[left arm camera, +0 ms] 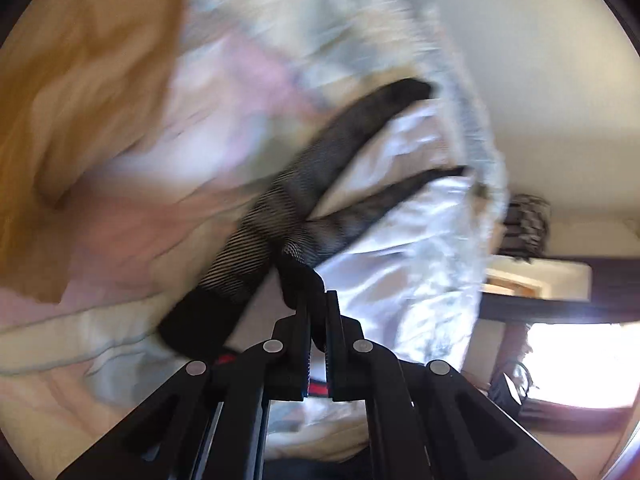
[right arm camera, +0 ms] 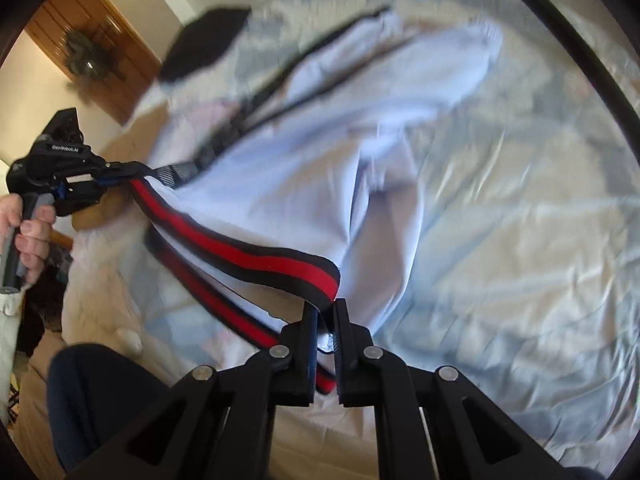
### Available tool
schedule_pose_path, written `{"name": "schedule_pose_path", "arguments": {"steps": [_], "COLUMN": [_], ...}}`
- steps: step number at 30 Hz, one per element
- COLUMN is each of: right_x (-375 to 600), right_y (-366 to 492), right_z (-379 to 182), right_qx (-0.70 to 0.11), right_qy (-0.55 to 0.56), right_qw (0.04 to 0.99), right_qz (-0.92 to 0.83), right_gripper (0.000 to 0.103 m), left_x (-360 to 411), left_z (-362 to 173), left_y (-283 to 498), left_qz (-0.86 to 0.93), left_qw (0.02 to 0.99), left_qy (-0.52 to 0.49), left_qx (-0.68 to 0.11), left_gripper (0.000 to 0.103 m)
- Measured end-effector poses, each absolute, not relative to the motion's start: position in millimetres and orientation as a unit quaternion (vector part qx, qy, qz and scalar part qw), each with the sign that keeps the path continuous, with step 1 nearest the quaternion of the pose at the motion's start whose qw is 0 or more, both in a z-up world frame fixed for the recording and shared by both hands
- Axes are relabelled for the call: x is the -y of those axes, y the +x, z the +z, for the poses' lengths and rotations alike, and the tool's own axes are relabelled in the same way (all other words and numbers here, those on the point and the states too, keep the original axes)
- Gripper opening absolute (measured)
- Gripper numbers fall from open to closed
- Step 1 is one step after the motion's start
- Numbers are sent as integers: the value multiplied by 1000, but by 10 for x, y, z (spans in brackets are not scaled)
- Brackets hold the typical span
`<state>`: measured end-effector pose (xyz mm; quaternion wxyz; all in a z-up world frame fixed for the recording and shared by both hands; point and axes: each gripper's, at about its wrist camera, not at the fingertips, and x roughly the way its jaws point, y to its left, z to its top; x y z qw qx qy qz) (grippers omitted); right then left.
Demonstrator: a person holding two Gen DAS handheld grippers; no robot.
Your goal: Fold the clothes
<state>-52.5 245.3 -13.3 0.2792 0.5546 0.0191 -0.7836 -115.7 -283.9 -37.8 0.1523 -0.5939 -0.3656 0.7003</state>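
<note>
Both grippers, left gripper [right arm camera: 116,174] and right gripper [right arm camera: 326,312], pinch the red-striped waistband [right arm camera: 256,250] of light, limp white shorts [right arm camera: 304,184], the firmest hold.

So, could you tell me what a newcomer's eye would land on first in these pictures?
Probably the black-and-red striped waistband, stretched taut across the right wrist view between the right gripper at bottom centre and the left gripper at far left, both shut on it. Next, the pale lilac garment hanging from it over the rumpled bedding. In the left wrist view, black mesh side panels run diagonally across the blurred cloth.
</note>
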Motion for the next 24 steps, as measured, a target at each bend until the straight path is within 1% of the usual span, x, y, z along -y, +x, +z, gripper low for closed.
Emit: {"name": "schedule_pose_path", "arguments": {"steps": [1,3,6,7,9,11,14,15,18,19,20,21,22,23,24], "right_x": [-2423,-2330,-2178,-2144,-2052,-2013,-2055,-2057,-2028,-2022,-2028,-2039,-2075,-2155,-2238], "right_y": [-527,-488,-415,-391,-331,-303,-334,-344,-345,-340,-335,-330,-328,-333,-345], "right_z": [-107,-239,-624,-728,-883,-923,-997,-1013,-1029,-1025,-1008,-985,-951,-873,-781], "right_qx": [-18,-26,-44,-52,-87,-108,-109,-109,-118,-122,-124,-124,-114,-96,-80], "right_qy": [549,564,622,640,656,657,670,672,670,669,673,679,688,690,687], "right_qw": [281,279,283,284,278,276,261,260,256,255,257,260,263,262,259], "right_qz": [-787,-777,-729,-713,-696,-693,-686,-685,-686,-687,-682,-675,-667,-667,-674], "right_gripper": [6,6,6,4,2,2,2,2,4,13,36,52,75,83,83], "left_x": [2846,2858,2901,2913,2923,2931,2927,2922,2938,2932,2921,2914,2920,2937,2954], "left_z": [-393,-459,-855,-977,-1118,-1179,-1188,-1186,-1224,-1241,-1230,-1183,-1099,-947,-794], "left_y": [-1116,-1037,-927,-892,-836,-799,-793,-800,-830,-845,-853,-849,-824,-781,-737], "left_qz": [702,701,673,667,669,667,667,667,660,659,658,661,670,692,712], "left_qw": [155,157,125,113,100,104,109,110,110,112,113,111,104,89,75], "left_qy": [-595,-602,-646,-658,-669,-670,-673,-675,-677,-678,-680,-683,-681,-670,-659], "left_qx": [359,348,338,330,307,307,300,297,305,306,302,291,276,254,231], "left_gripper": [5,5,5,5,5,5,6,9,9,9,10,20,31,67,97]}}
